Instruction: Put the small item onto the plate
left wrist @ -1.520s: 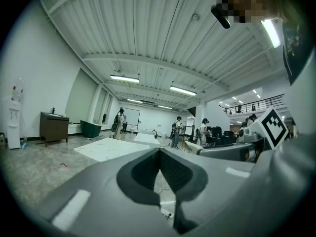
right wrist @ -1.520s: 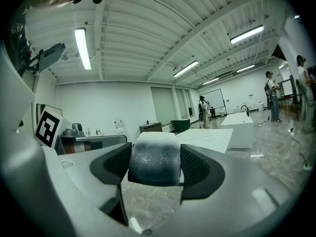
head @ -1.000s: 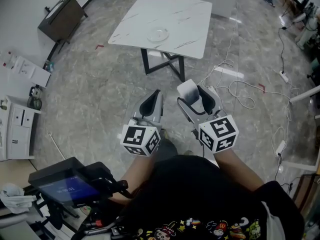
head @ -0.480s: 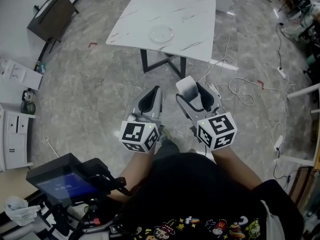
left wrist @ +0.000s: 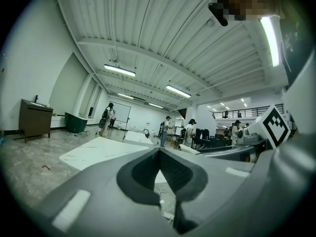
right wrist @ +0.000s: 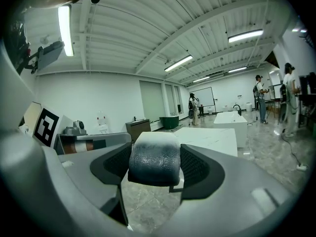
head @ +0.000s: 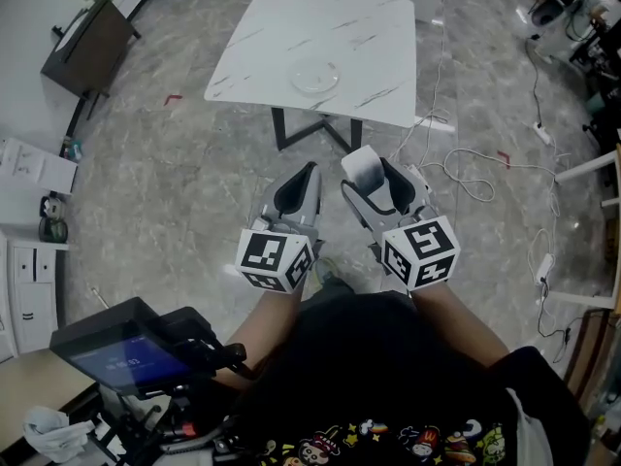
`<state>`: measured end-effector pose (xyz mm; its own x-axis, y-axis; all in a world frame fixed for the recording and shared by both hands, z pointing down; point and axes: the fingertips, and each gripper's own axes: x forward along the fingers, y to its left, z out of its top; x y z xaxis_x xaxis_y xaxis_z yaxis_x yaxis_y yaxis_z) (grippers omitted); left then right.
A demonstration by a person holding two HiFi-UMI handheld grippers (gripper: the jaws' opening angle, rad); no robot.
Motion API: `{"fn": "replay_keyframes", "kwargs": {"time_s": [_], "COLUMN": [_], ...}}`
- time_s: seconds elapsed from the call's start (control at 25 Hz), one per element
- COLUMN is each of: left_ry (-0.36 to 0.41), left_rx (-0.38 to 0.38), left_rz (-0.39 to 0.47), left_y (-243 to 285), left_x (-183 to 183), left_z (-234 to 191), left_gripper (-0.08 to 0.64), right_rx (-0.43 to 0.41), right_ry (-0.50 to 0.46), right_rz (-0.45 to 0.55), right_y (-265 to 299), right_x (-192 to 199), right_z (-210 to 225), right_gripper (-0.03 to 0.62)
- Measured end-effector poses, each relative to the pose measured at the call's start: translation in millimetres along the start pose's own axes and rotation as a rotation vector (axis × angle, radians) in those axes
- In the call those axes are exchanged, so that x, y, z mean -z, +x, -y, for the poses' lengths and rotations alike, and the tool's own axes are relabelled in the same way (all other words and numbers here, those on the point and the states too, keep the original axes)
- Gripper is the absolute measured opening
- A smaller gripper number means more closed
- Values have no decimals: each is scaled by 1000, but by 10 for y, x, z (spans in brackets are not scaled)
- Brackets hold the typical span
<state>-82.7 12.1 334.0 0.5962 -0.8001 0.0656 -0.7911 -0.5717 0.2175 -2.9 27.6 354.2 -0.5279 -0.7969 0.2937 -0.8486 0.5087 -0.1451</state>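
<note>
Grippers sit close side by side in the middle of the head view, above the gray floor point(head: 175, 192). The right gripper point(head: 374, 184) is squeezing the small item point(right wrist: 154, 158) between its two jaws. The item is a little block with a pale top and dark, speckled sides. The left gripper point(head: 309, 175) has its jaws pressed together with nothing in them. The see-through plate point(head: 315, 76) lies on the white table point(head: 281, 22) near the top of the frame, well apart from both grippers. The item looks light and maybe a bit soft, so a gentle squeeze on its two sides should do. The plate looks like glass, so set the item down softly.
</note>
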Motion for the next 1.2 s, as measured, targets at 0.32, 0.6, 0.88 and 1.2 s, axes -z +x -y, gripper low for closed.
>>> {"fn": "replay_keyframes", "kwargs": {"time_s": [0.32,0.6,0.88,1.2], "left_ry": [10,5,2,-7], "left_rx": [15,16,-11,-54], "left_rz": [-19,-19,-15,-25], "left_y": [15,97,250,669], "left_x": [-5,5,25,42], "left_z": [-194,-189,-280,-341], "left_gripper": [2,2,2,2], "right_rx": [16,11,-12,-48], "right_ry": [16,9,9,11], "right_rz": [2,4,-3,-16], "right_y": [165,205,384,612], "right_x": [1,-35,-31,-112], "right_z": [-56,7,148,541], "right_gripper": [334,334,334,334]}}
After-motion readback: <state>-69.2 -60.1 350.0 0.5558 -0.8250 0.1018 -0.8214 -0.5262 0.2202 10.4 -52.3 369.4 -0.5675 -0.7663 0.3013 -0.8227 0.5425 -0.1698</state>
